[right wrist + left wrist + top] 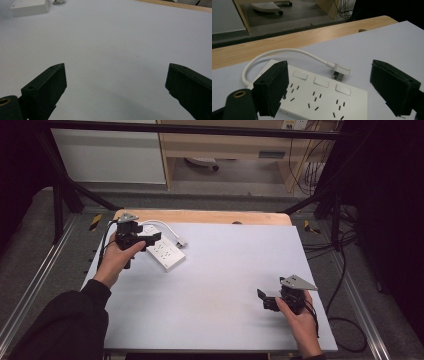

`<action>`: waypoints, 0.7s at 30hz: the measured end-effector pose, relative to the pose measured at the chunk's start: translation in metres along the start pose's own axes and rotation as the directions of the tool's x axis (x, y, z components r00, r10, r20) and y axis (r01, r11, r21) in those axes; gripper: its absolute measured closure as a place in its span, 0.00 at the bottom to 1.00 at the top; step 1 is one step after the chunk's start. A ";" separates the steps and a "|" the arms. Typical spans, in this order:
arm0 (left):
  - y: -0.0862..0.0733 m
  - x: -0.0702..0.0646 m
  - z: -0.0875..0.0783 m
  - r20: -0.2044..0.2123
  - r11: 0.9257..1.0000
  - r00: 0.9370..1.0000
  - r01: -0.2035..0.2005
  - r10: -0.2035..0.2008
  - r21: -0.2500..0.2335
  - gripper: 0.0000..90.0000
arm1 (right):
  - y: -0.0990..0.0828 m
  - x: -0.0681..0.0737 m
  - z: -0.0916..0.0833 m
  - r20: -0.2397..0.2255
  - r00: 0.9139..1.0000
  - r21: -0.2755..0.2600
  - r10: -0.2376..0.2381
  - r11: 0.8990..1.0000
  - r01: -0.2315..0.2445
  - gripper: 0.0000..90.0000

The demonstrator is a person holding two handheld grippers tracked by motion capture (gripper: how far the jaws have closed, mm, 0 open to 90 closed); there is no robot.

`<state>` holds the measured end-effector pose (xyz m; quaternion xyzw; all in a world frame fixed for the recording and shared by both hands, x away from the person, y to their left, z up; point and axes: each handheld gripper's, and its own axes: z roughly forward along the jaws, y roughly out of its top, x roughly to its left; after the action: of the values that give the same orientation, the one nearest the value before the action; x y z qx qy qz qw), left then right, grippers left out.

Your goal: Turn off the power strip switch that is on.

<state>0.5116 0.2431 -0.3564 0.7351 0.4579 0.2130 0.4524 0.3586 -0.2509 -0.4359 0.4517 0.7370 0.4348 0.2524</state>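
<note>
While both grippers gape, the left gripper [146, 239] hovers over the power strip [165, 252]

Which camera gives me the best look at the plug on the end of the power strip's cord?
The left gripper view: the plug lies close and sharp beyond the power strip. The high view shows it small; the right gripper view catches a cropped bit at its top edge.

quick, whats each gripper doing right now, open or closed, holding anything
Left hand-held gripper: open, holding nothing, jaws spread above the white power strip.
Right hand-held gripper: open, holding nothing, over the bare white table.
</note>
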 end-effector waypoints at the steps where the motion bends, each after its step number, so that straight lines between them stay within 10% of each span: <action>1: 0.000 0.000 0.002 -0.004 1.000 1.000 -0.002 0.002 0.002 0.17 | 0.000 0.000 0.000 0.000 1.000 0.000 0.000 1.000 0.000 0.04; 21: -0.003 0.010 0.015 -0.072 1.000 0.997 -0.019 0.020 0.023 0.37 | 0.000 0.000 0.000 -0.005 1.000 0.000 0.003 1.000 -0.003 0.04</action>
<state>0.5258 0.2450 -0.3670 0.7363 0.4690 0.2385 0.4254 0.3585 -0.2513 -0.4357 0.4519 0.7368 0.4364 0.2499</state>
